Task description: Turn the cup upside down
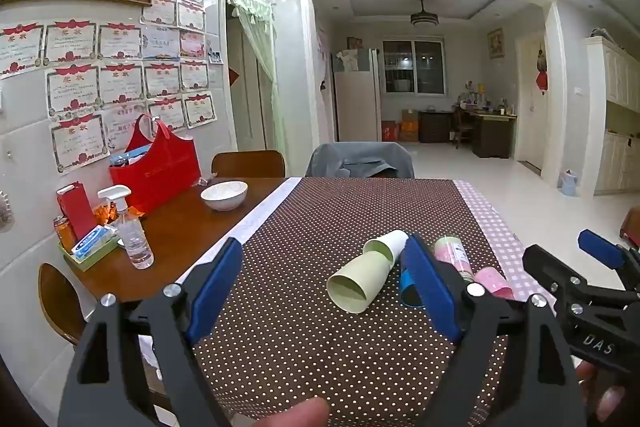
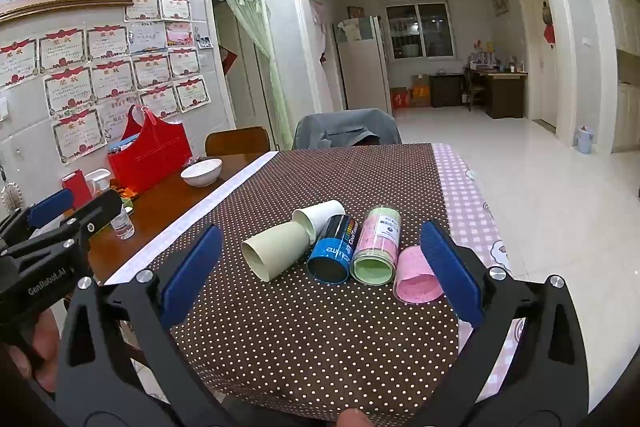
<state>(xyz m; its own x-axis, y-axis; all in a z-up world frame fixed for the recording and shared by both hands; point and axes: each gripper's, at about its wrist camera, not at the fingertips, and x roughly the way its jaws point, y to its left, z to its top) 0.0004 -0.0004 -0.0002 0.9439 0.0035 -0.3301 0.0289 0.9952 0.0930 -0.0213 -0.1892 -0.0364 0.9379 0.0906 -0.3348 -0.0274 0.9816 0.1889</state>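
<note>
Several cups lie on their sides on the brown dotted tablecloth [image 2: 304, 327]. A pale green cup [image 2: 274, 249] lies with its mouth toward me, a white cup [image 2: 320, 215] behind it. Beside them lie a blue-and-black cup [image 2: 334, 251], a green-and-pink cup [image 2: 378, 247] and a pink cup [image 2: 414, 275]. In the left wrist view the pale green cup [image 1: 358, 281] and white cup [image 1: 386, 245] show between the fingers. My left gripper [image 1: 324, 287] is open and empty, short of the pale green cup. My right gripper [image 2: 320, 275] is open and empty, short of the row of cups.
On the bare wooden table at the left stand a white bowl [image 1: 224, 195], a red bag [image 1: 156, 171], a spray bottle [image 1: 130, 231] and a tray of small items [image 1: 86, 247]. A chair with a grey jacket [image 1: 360, 159] stands at the far edge.
</note>
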